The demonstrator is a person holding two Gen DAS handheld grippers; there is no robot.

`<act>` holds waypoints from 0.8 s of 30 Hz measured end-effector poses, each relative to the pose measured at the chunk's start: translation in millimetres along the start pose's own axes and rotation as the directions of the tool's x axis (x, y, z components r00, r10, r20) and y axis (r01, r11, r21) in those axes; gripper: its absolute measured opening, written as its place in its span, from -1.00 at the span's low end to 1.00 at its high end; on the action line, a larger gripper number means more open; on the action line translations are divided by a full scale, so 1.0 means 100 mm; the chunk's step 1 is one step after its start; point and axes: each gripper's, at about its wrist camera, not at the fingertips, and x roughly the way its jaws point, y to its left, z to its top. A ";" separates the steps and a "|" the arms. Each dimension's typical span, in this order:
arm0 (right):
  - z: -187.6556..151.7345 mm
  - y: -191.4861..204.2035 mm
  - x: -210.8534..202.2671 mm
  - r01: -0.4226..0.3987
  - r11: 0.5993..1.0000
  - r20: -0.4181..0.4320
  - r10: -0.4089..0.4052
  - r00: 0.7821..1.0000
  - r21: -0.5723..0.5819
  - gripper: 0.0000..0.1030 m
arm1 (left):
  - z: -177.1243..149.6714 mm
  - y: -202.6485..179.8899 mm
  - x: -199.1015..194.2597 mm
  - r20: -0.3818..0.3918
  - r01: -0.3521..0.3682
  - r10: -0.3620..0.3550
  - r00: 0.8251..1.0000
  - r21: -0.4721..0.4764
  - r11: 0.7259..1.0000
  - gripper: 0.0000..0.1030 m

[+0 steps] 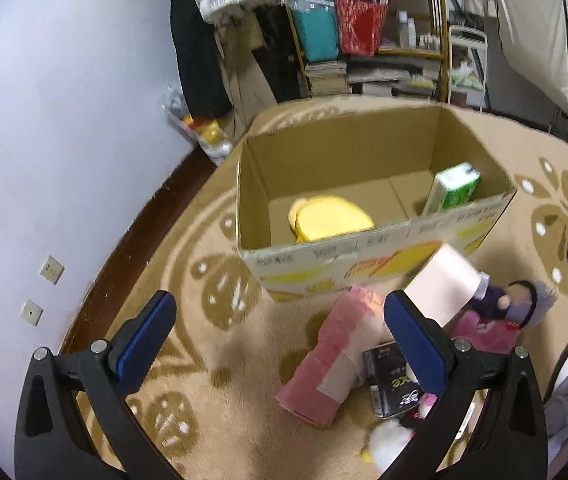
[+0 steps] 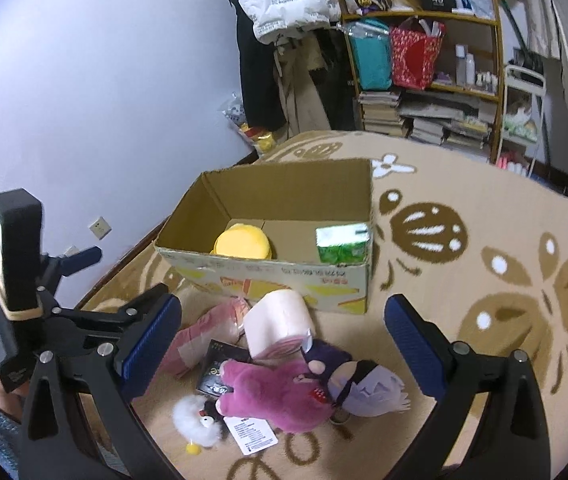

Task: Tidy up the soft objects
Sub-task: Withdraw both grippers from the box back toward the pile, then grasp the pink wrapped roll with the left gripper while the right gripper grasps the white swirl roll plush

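An open cardboard box [image 1: 363, 256] [image 2: 268, 272] stands on the carpet, holding a yellow plush [image 1: 329, 218] [image 2: 244, 244] and a green tissue pack [image 1: 453, 188] [image 2: 341, 244]. In front of it lie a pale pink roll [image 1: 443, 288] [image 2: 278, 324], a pink packet [image 1: 327, 364] [image 2: 200, 336], a black packet [image 1: 391, 380] [image 2: 216, 368], a pink plush [image 2: 276, 392], a purple-haired doll [image 1: 515, 300] [image 2: 359, 384] and a white fluffy toy [image 1: 387, 440] [image 2: 200, 424]. My left gripper [image 1: 280, 344] hovers open left of the pile. My right gripper [image 2: 284, 344] hangs open above the pile.
A patterned beige carpet [image 2: 483, 280] covers the floor. The wall [image 1: 64, 140] runs along the left. Shelves [image 2: 423, 72] with bags and books, and hanging clothes [image 2: 284, 40], stand behind the box. A hand [image 2: 0, 392] holds the left gripper body [image 2: 16, 280].
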 end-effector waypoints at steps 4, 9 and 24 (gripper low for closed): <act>-0.02 -0.05 0.14 -0.021 1.000 -0.014 0.022 1.000 0.019 0.98 | -0.02 0.00 0.16 -0.056 0.012 -0.012 0.998 -0.010 1.000 0.99; -0.04 -0.07 0.40 -0.028 0.999 -0.058 0.030 0.998 0.036 0.82 | 0.00 0.02 0.32 -0.098 0.001 -0.001 0.995 -0.001 1.000 0.99; -0.08 -0.09 0.96 -0.040 0.998 -0.151 0.048 0.987 0.057 0.73 | -0.09 -0.15 0.82 -0.247 0.071 -0.058 0.967 0.042 0.997 0.99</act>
